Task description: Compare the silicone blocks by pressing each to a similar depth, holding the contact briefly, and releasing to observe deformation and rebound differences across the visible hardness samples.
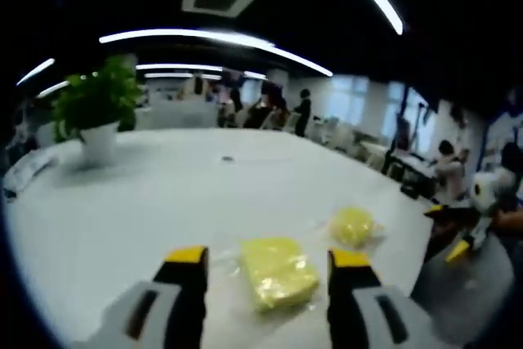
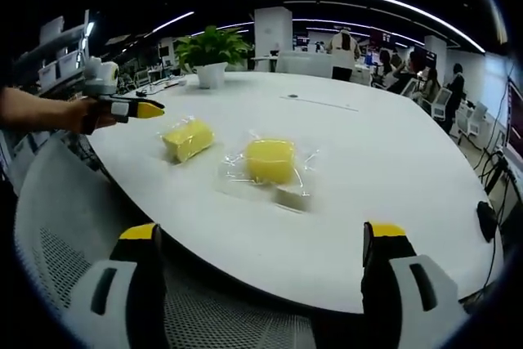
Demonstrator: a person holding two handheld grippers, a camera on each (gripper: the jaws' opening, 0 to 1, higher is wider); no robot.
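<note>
Two yellow silicone blocks in clear wrap lie on the white table [image 2: 392,169]. In the left gripper view the nearer block [image 1: 278,271] sits ahead of my left gripper [image 1: 268,257], framed by its open jaws and untouched; the second block [image 1: 353,225] lies further right. From the right gripper view these are the left block [image 2: 188,138] and the middle block [image 2: 270,159], with a small pale block [image 2: 292,195] just in front. My right gripper [image 2: 261,234] is open, back from the table edge. A hand holds the left gripper [image 2: 131,109] over the table's left edge.
A potted plant [image 1: 98,112] stands at the far side of the table. A grey mesh chair back [image 2: 73,226] sits between my right gripper and the table. A black object [image 2: 486,220] lies at the table's right edge. People sit and stand in the office behind.
</note>
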